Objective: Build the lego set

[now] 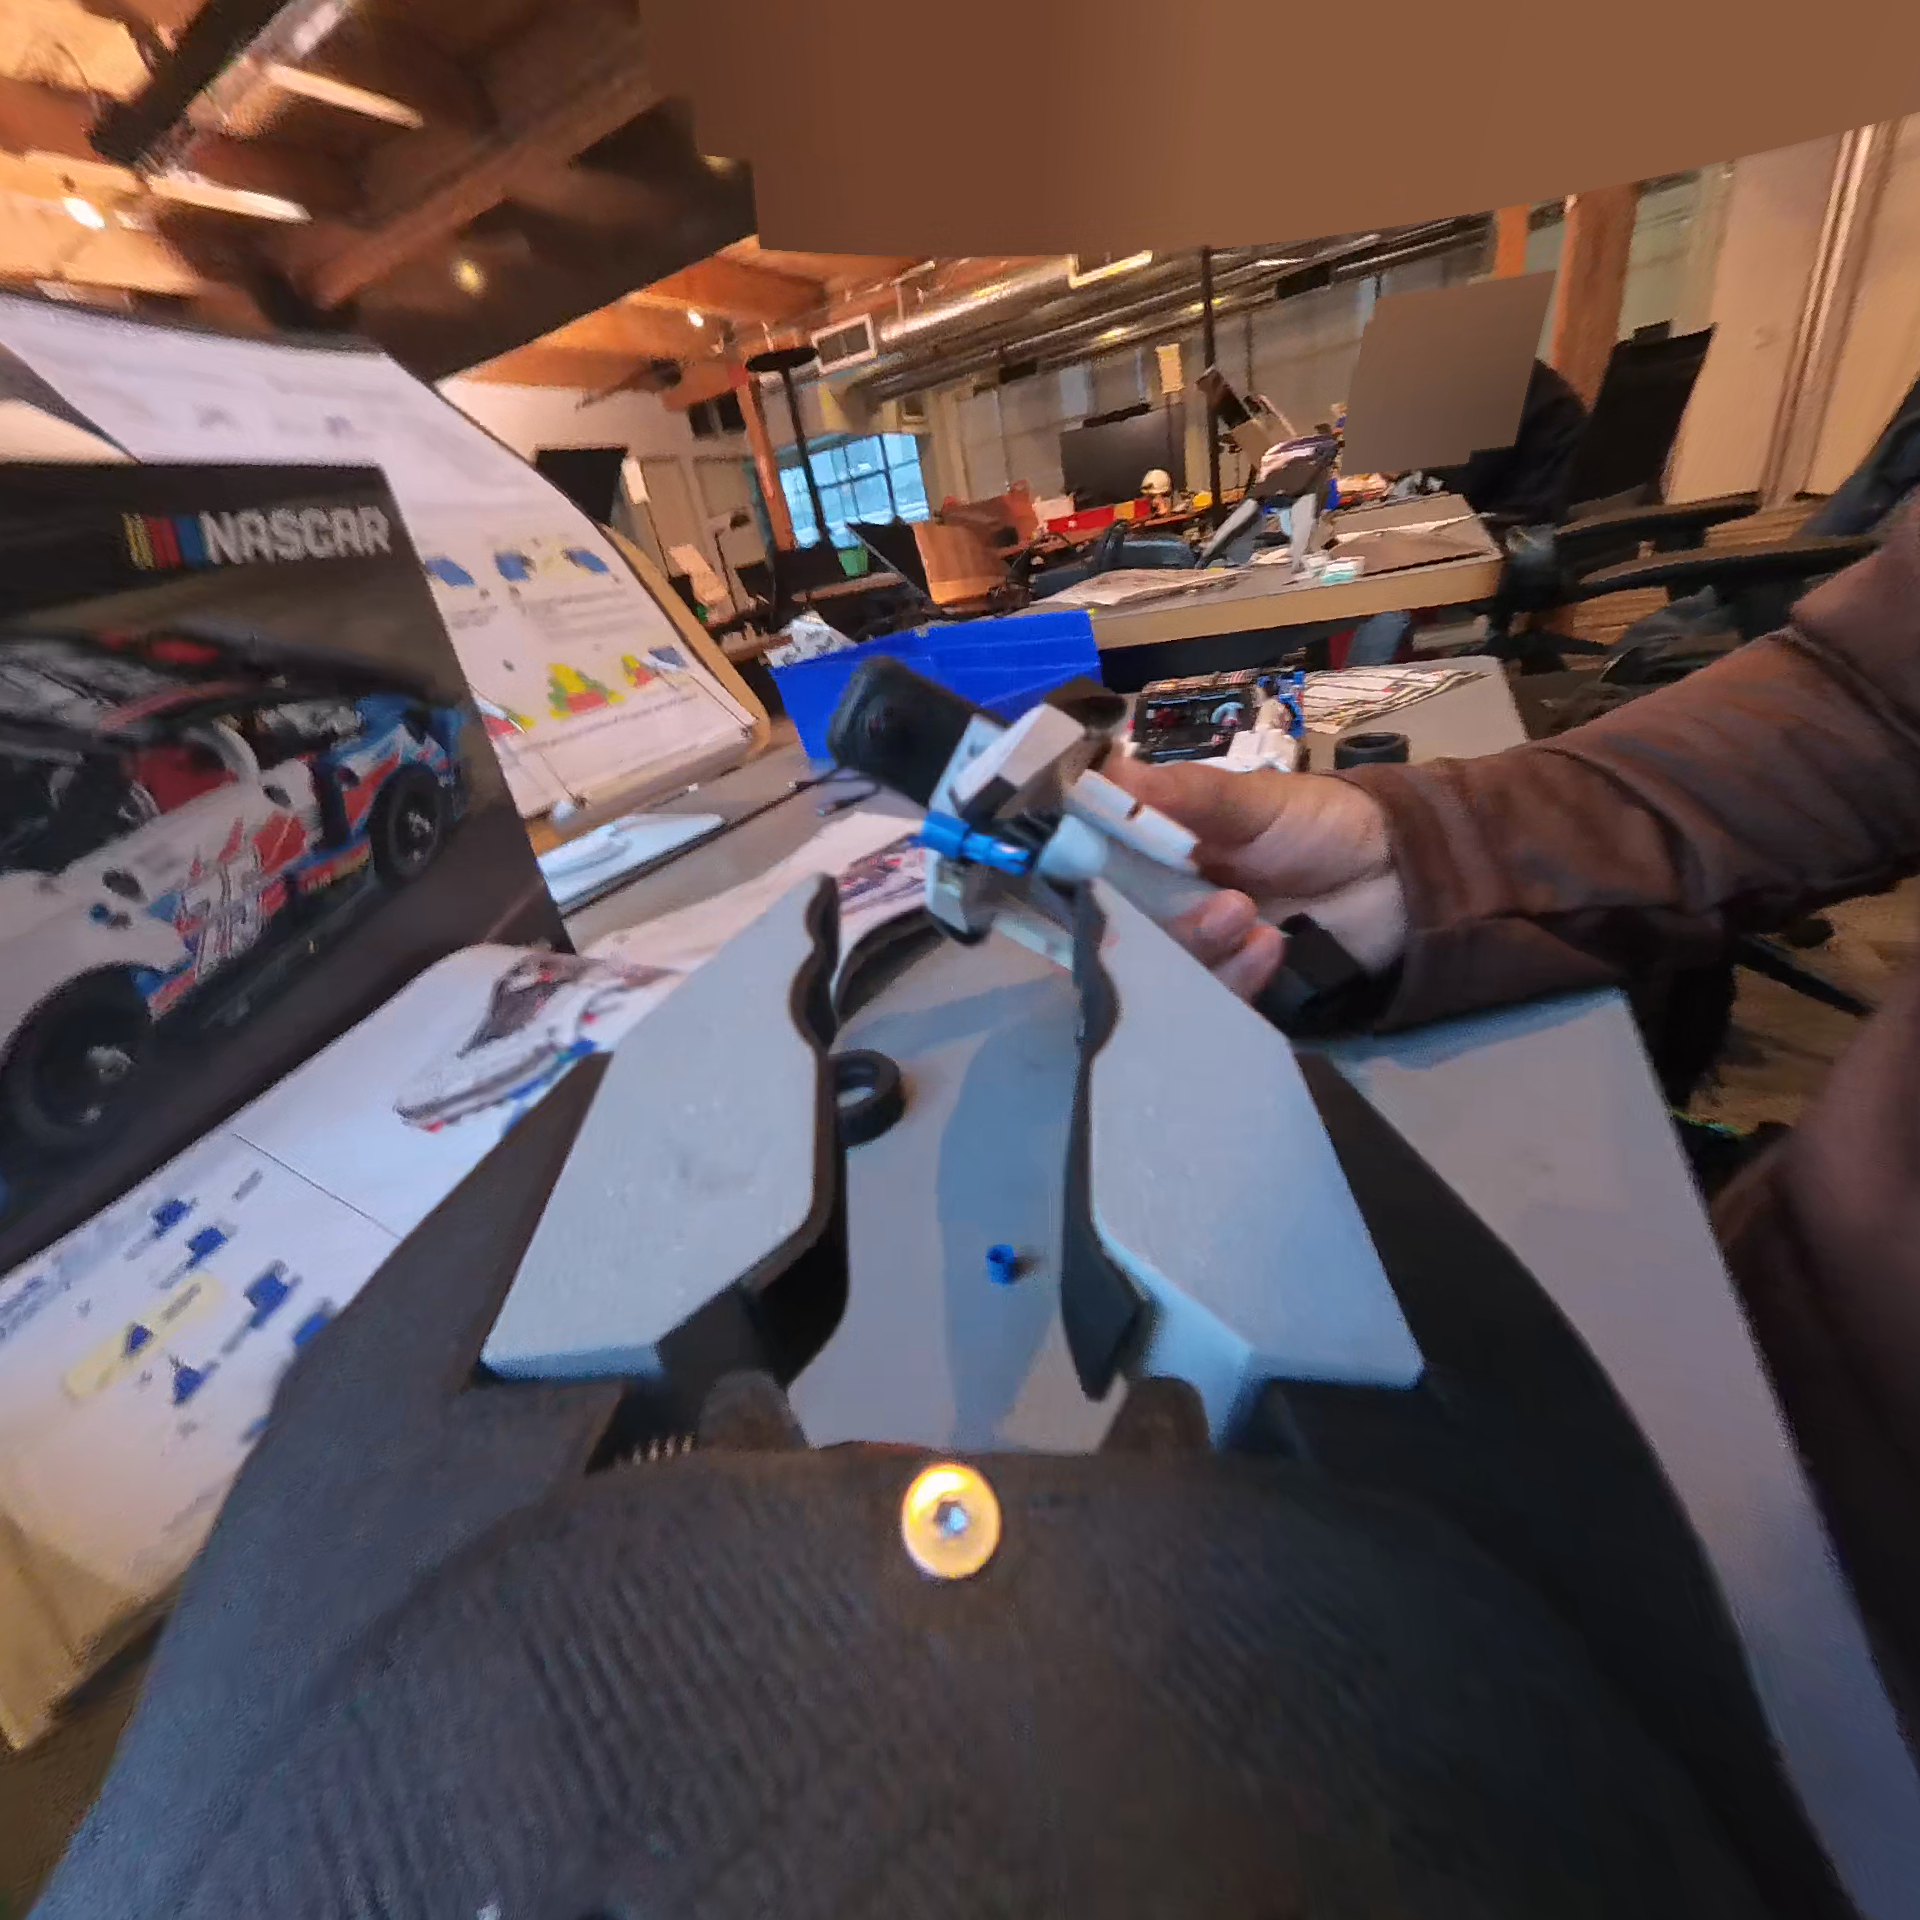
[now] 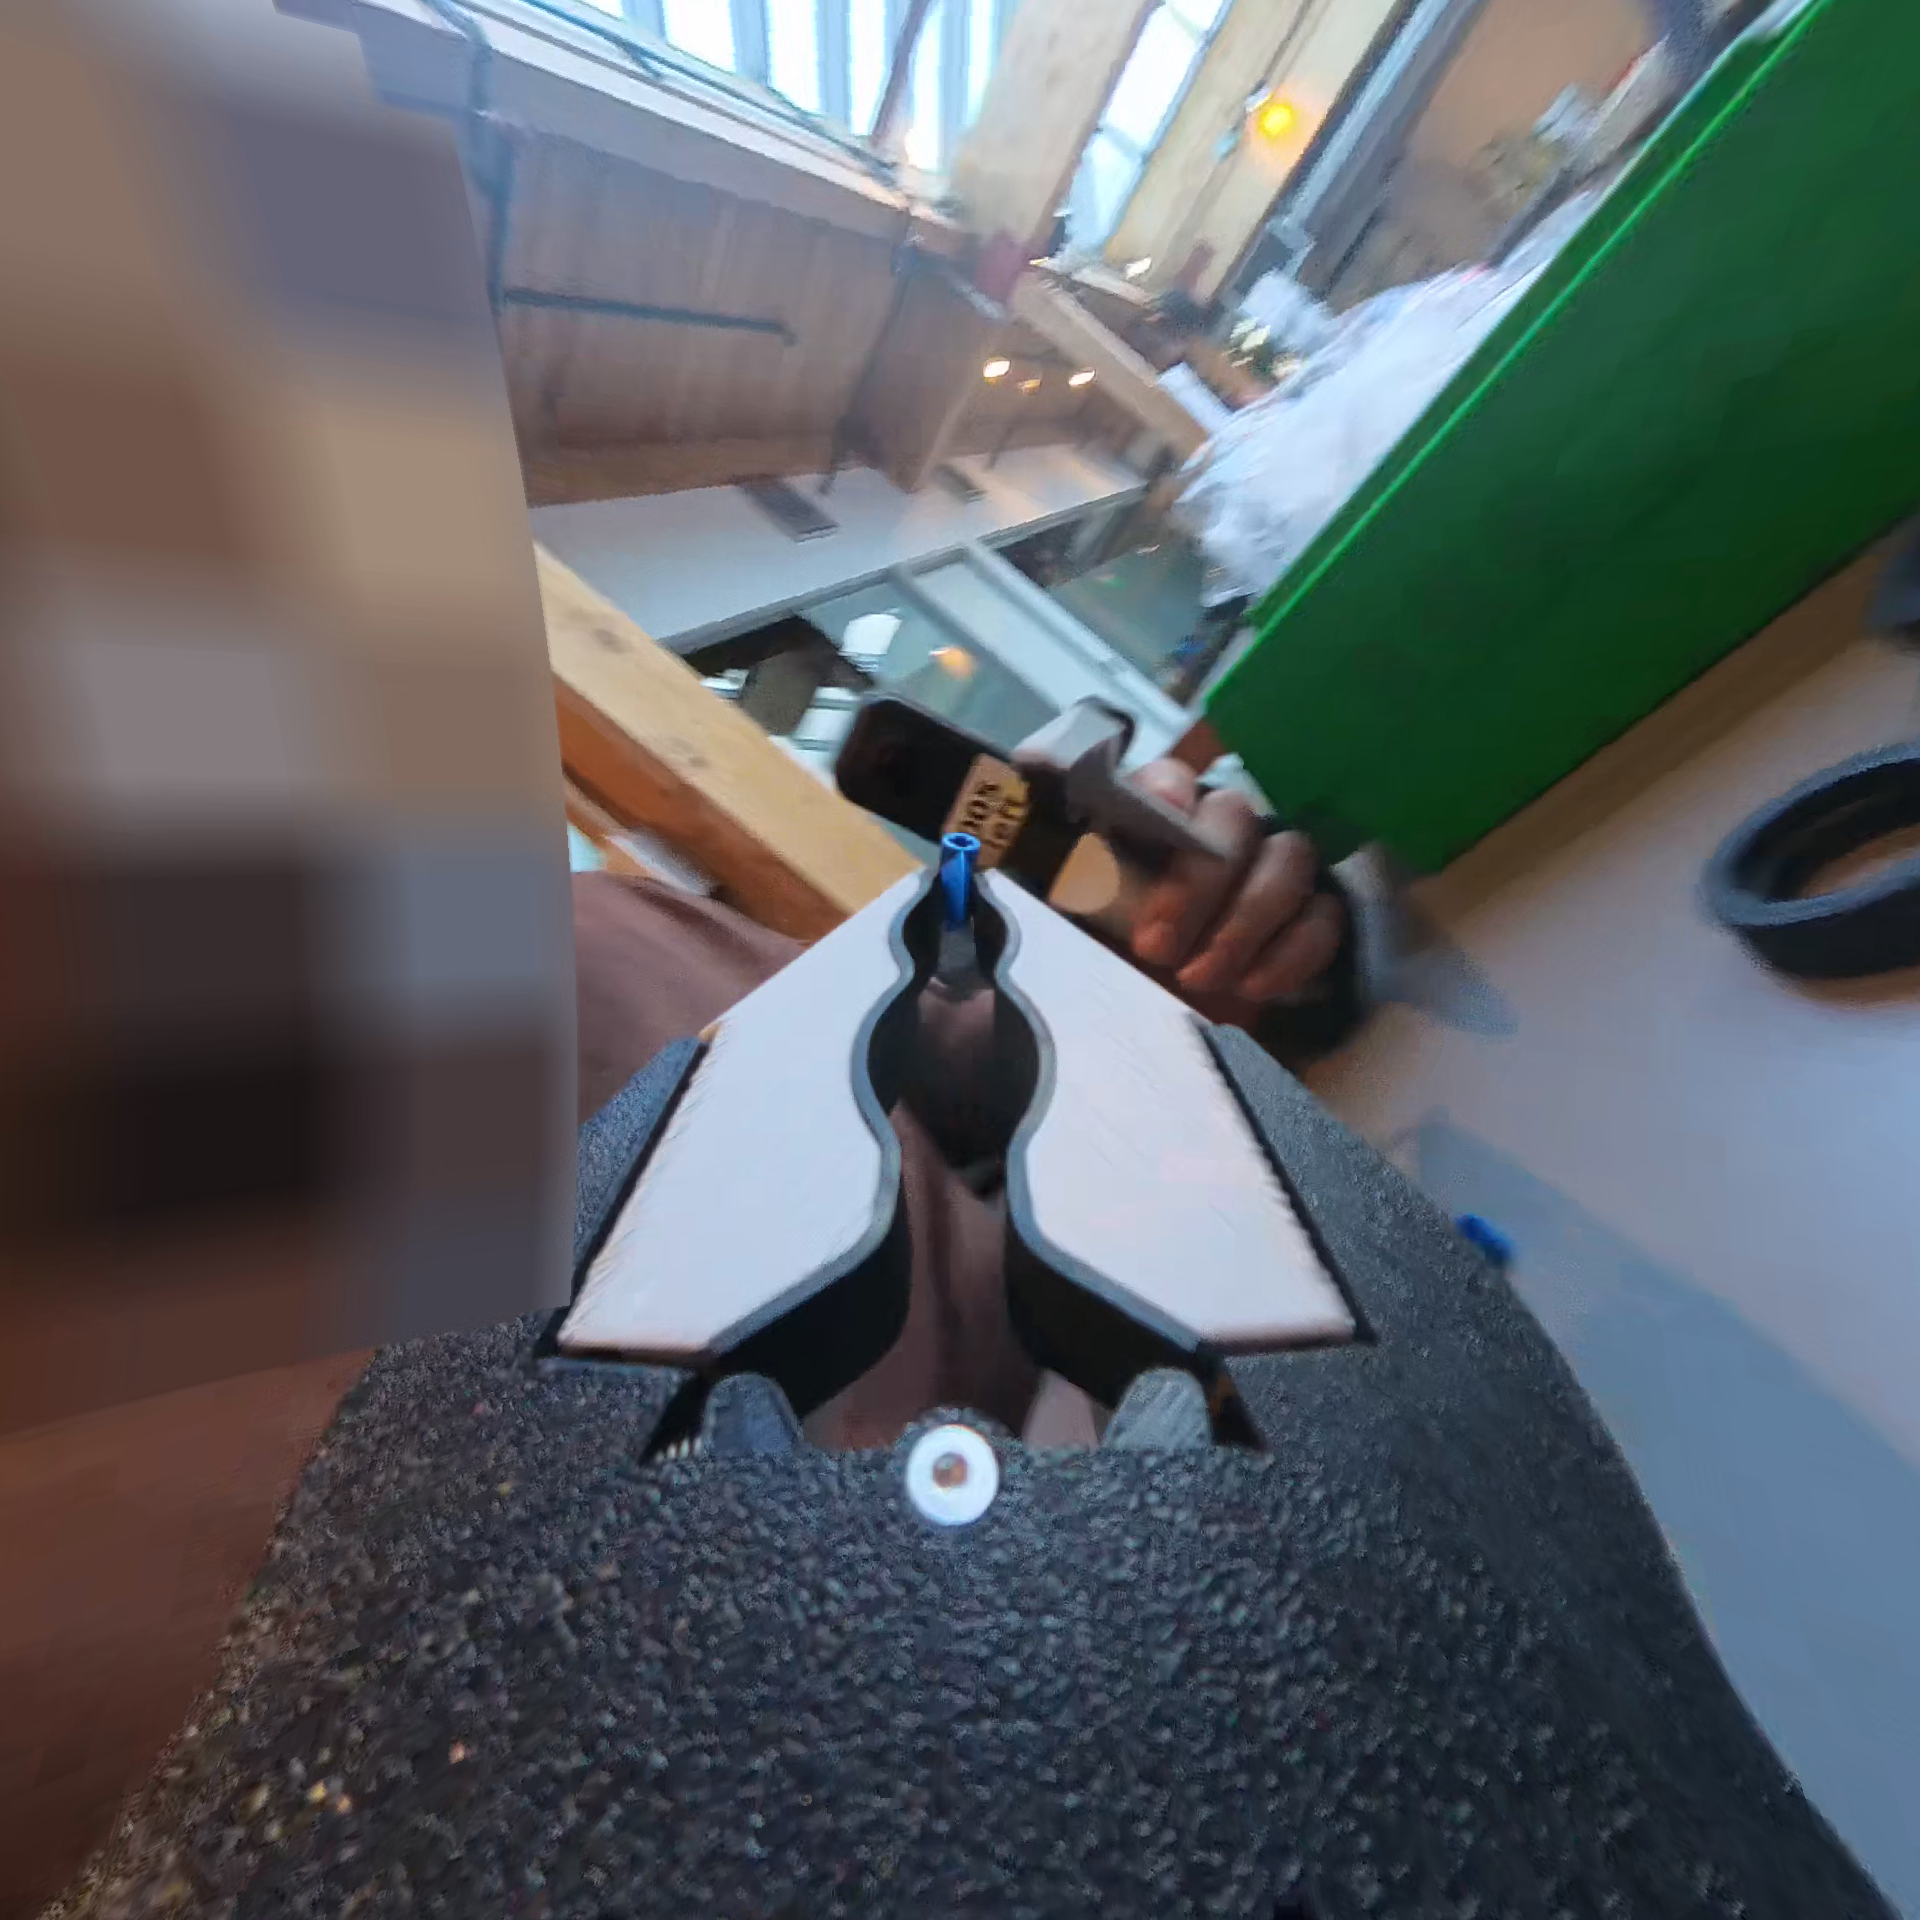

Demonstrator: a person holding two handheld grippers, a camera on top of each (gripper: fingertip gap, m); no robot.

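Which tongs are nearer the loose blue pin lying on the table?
Left. The left tongs hang open over the pin, framing it in their own view. The right tongs are farther off, raised, shut on another blue pin.

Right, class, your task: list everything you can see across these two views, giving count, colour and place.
Set box: one, black, standing at left.
Instruction sheets: several, white, on table.
Tyres: two, black, on table.
Loose pin: one, blue, on table.
Held pin: one, blue, at right tongs' tips.
Blue bin: one, behind.
Green crate: one, on table.
Table: one, grey.
Left tongs: grey, black-padded, open.
Right tongs: shut on held pin.
Hands: two, one per handle.
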